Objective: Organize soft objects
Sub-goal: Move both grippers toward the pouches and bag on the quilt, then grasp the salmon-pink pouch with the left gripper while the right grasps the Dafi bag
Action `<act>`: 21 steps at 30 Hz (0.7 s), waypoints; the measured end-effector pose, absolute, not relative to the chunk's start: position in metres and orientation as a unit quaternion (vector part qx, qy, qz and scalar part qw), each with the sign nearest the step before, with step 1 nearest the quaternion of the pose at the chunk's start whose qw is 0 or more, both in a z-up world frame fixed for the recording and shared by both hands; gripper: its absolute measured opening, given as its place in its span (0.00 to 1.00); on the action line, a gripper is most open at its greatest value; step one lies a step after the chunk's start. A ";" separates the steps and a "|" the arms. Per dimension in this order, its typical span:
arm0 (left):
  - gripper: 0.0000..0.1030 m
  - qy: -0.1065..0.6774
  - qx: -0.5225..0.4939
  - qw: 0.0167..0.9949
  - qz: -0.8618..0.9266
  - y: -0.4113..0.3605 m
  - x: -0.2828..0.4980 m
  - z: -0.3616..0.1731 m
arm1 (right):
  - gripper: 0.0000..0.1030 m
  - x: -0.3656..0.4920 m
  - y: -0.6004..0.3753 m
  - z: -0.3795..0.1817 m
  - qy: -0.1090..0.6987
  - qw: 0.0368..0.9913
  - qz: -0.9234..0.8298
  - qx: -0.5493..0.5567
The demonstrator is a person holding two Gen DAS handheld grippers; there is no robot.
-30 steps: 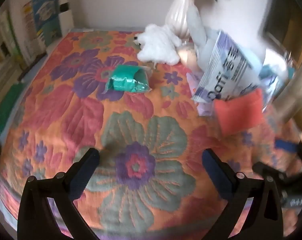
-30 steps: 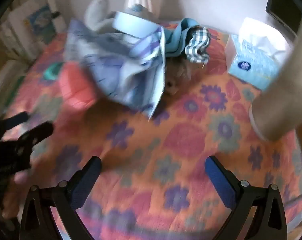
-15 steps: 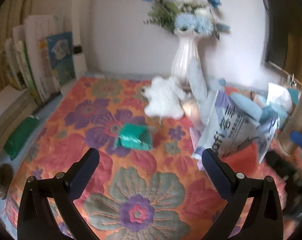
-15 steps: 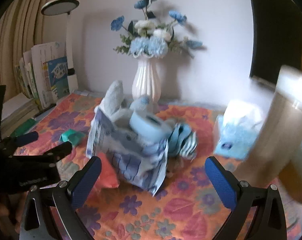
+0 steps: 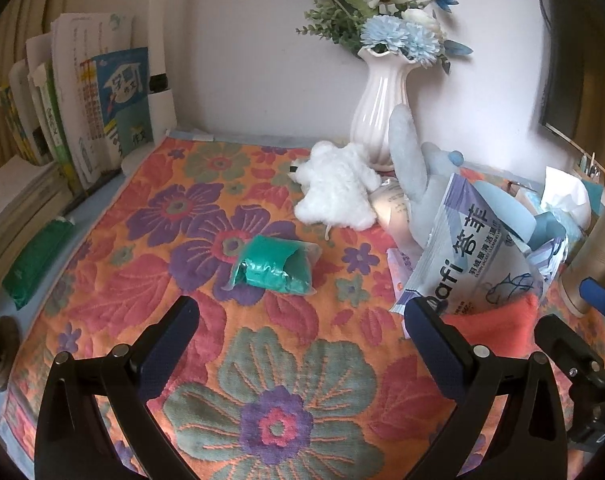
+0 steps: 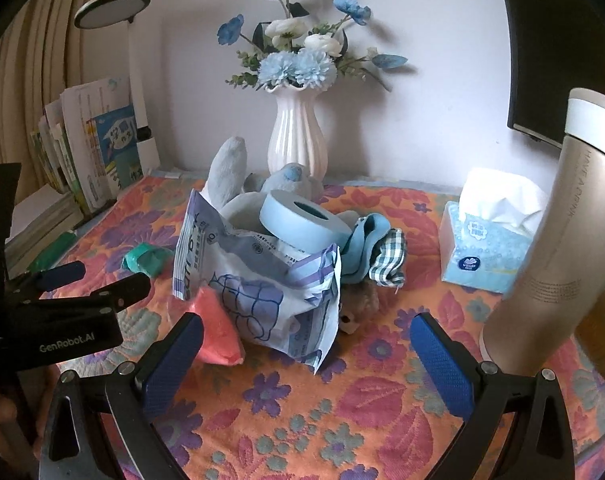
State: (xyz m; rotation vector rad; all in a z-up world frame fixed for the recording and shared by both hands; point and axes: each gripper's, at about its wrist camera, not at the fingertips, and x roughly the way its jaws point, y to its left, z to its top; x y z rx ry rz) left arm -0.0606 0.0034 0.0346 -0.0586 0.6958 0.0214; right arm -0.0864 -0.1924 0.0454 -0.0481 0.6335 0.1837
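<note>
A pile of soft things lies on the flowered cloth: a blue plush toy (image 6: 230,176), a wet-wipe pack (image 6: 258,288), a pale blue roll (image 6: 302,220), a blue-and-check cloth (image 6: 378,256), a small brown plush (image 6: 362,304) and a coral-red pad (image 6: 216,332). A white fluffy toy (image 5: 338,192) and a green packet (image 5: 278,264) lie apart to the left. My left gripper (image 5: 302,332) is open and empty, short of the green packet. My right gripper (image 6: 306,356) is open and empty, just before the pile.
A white vase of flowers (image 6: 296,136) stands behind the pile. A tissue box (image 6: 486,244) and a tall beige flask (image 6: 558,232) stand at the right. Books (image 5: 98,100) and a lamp (image 6: 138,64) line the left side. A green pouch (image 5: 34,260) lies at the cloth's left edge.
Both grippers have tilted up and drawn back from the cloth, so the vase and wall came into view. Both stayed open. No object has moved.
</note>
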 end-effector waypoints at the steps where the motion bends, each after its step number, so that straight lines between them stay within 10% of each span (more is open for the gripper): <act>1: 0.99 0.343 -0.031 0.939 0.011 0.004 -0.060 0.035 | 1.00 -0.087 -0.193 0.044 0.311 0.946 0.089 -0.021; 21: 0.99 0.351 -0.039 0.935 0.007 0.004 -0.056 0.035 | 1.00 -0.086 -0.195 0.044 0.314 0.946 0.085 -0.010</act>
